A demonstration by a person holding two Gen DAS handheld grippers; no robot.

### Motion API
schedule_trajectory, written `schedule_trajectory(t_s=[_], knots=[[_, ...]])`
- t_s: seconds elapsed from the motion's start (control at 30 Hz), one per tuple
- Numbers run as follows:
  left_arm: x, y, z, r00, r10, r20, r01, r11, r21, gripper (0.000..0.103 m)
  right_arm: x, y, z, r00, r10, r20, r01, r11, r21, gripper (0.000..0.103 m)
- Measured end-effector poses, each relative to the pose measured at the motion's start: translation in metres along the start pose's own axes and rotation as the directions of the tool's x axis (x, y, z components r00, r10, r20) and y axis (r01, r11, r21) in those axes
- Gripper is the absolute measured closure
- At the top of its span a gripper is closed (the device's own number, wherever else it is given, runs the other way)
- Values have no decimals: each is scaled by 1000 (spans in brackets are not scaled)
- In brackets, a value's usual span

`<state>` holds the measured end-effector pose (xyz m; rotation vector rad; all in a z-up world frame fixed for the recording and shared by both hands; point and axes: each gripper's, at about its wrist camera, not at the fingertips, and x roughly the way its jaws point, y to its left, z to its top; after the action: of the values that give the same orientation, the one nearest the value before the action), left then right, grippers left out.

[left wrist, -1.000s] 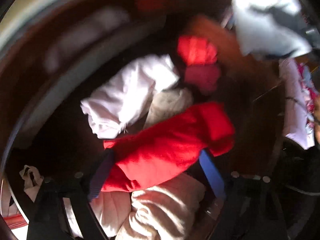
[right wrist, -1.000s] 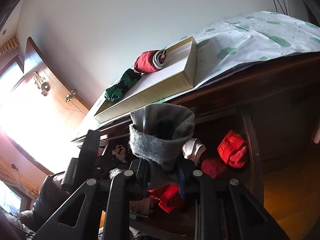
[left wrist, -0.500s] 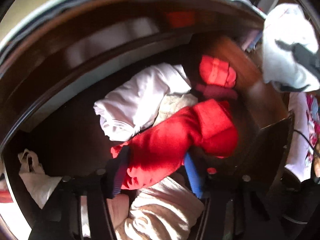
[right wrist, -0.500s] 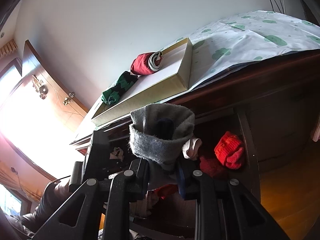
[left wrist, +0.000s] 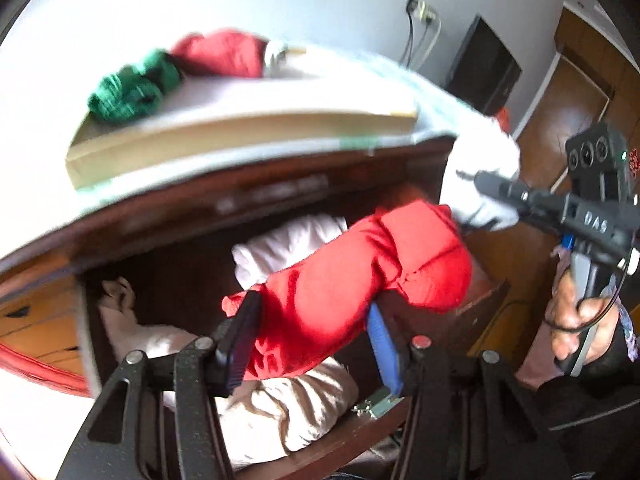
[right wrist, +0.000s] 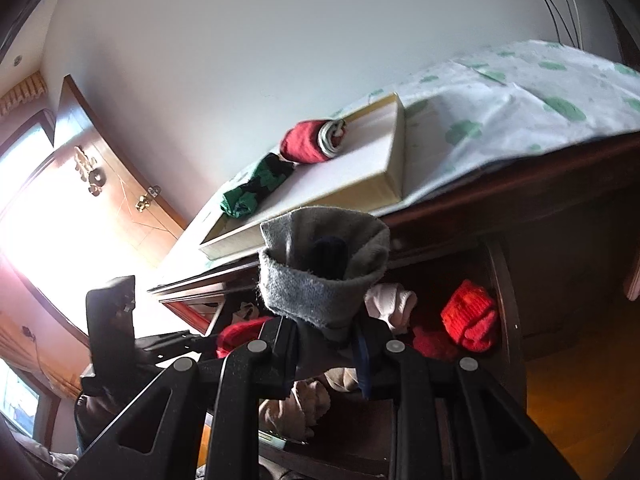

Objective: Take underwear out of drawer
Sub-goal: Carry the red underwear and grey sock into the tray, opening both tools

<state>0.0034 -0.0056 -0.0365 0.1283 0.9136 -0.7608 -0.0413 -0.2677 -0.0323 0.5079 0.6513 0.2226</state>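
My left gripper point(left wrist: 312, 336) is clamped on a bright red rolled underwear point(left wrist: 360, 276), crumpled and lifted above the open drawer point(left wrist: 460, 320); my right gripper point(right wrist: 324, 340) pinches a grey rolled piece point(right wrist: 320, 276), raised in front of the drawer, fingers pointing upward

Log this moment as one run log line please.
left tool: shut on red garment, above drawer | right tool: shut on grey garment

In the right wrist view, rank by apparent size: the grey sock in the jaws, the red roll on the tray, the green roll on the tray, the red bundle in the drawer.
1. Grey sock, though nearness inflates it.
2. Green roll.
3. Red roll and red bundle: too alike to separate.
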Motion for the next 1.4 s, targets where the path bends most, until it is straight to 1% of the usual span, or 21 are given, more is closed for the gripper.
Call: schedule_trajectory(t_s=[0.1,0.17,0.27,0.37,0.43,0.63,0.73,0.8,1.0,1.07,1.3,1.4], knots=[[-17,-1,14,997,11,70,-11,1000,-9,51,-4,9,8,1000,7,19,-6,1000,-21,78],[-26,-2,21,995,14,103,-13,1000,-8,51,-6,14,14,999,9,32,-8,999,-38,78],[-43,-3,38,986,23,165,-21,1000,-10,51,-12,23,26,998,7,61,-3,998,-66,78],[-47,-2,55,977,33,212,-27,999,-31,51,-16,31,42,996,2,95,7,995,-100,78],[-50,1,64,973,35,229,-27,999,-42,51,-18,36,53,994,7,112,6,993,-117,78],[-38,2,100,962,59,268,-43,997,-67,51,-9,43,89,988,-34,152,60,984,-165,78],[-27,5,115,957,93,275,-67,992,-103,51,0,40,107,985,-67,161,96,978,-184,78],[-18,7,122,957,106,271,-73,989,-129,51,7,37,117,985,-69,157,98,979,-180,78],[16,18,140,968,110,227,-57,973,-225,51,32,29,144,984,-98,150,126,973,-195,78],[26,17,145,972,110,209,-59,970,-235,51,44,24,154,982,-123,141,149,970,-191,78],[64,18,160,985,108,138,-65,956,-286,51,91,8,176,982,-176,69,187,963,-193,78],[72,21,167,984,122,134,-77,951,-300,51,109,2,182,978,-204,44,209,957,-199,78]])
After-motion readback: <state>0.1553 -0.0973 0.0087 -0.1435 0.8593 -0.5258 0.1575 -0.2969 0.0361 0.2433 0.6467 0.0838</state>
